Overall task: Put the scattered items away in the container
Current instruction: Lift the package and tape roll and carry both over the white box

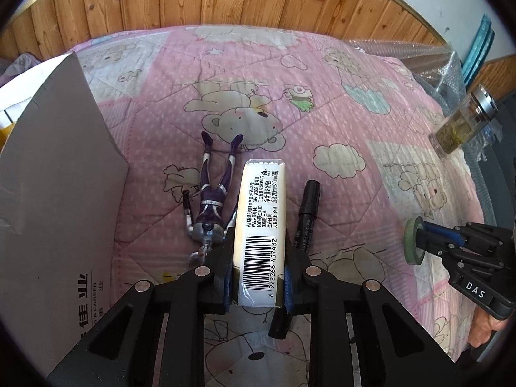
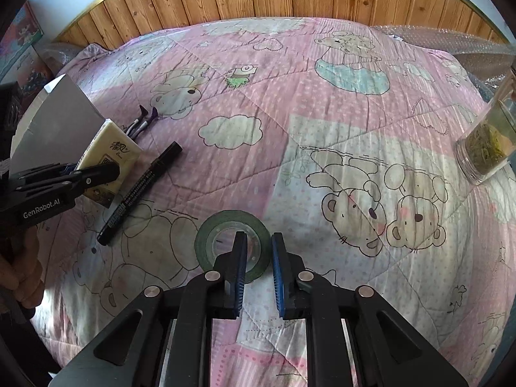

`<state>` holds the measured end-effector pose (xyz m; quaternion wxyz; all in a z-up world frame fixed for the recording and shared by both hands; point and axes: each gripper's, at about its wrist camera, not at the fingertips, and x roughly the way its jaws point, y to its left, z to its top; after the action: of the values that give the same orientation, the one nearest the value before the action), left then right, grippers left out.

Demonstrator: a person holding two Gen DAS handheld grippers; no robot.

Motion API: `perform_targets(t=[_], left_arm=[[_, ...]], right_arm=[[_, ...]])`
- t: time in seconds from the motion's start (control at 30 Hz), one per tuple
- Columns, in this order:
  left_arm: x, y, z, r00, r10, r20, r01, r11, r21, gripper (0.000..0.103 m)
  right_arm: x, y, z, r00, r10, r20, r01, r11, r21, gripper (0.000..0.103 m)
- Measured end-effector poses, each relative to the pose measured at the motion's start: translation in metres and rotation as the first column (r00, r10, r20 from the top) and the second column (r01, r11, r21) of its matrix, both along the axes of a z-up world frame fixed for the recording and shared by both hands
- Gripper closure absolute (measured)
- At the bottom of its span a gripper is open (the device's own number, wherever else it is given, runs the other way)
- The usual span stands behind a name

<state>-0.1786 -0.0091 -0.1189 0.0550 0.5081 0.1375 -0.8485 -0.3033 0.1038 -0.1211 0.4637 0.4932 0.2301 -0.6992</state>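
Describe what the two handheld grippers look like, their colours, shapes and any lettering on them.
Both grippers are matte black, with angular linkage arms joined by round silver pivot pins and flat fingers faced with ribbed blue pads. The left gripper carries white lettering "GenRobot.AI" on its side, seen from the right wrist view. The right gripper shows white letters "DAS" on its body in the left wrist view. No cables or sleeves are visible.

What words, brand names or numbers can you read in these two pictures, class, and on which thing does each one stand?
"6 922266 457432": under the barcode on the tissue pack.
"DAS": on the right tongs.
"GenRobot.AI": on the left tongs.
"A CAREER": on the grey box, beside large Chinese characters that are cut off.
Too small or blurred: the tissue pack's fine print, the black marker label.
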Motion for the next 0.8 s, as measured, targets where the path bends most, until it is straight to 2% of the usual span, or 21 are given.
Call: perform_targets(t=[0.17, 0.4, 0.8], left_arm=[[0.002, 0.0, 0.01, 1.0, 0.003, -0.019, -0.003, 1.0, 0.012, 0.079], [0.005, -0.001, 0.023, 0.999, 0.008, -0.041, -0.007, 1.0, 0.026, 0.079], [0.018, -0.007, 0.041, 0.997, 0.033, -0.073, -0.029, 0.998, 0.058, 0.079]], right_arm=[[-0.002, -0.017, 0.01, 1.0, -0.014, 0.001, 0.014, 1.0, -0.023, 0.088], [-0.001, -0.015, 0.027, 0.999, -0.035, 0.003, 0.035, 0.997, -0.069, 0.088], [0.028, -0.037, 0.054, 1.0, 0.006, -0.005, -0.007, 0.992, -0.124, 0.088]])
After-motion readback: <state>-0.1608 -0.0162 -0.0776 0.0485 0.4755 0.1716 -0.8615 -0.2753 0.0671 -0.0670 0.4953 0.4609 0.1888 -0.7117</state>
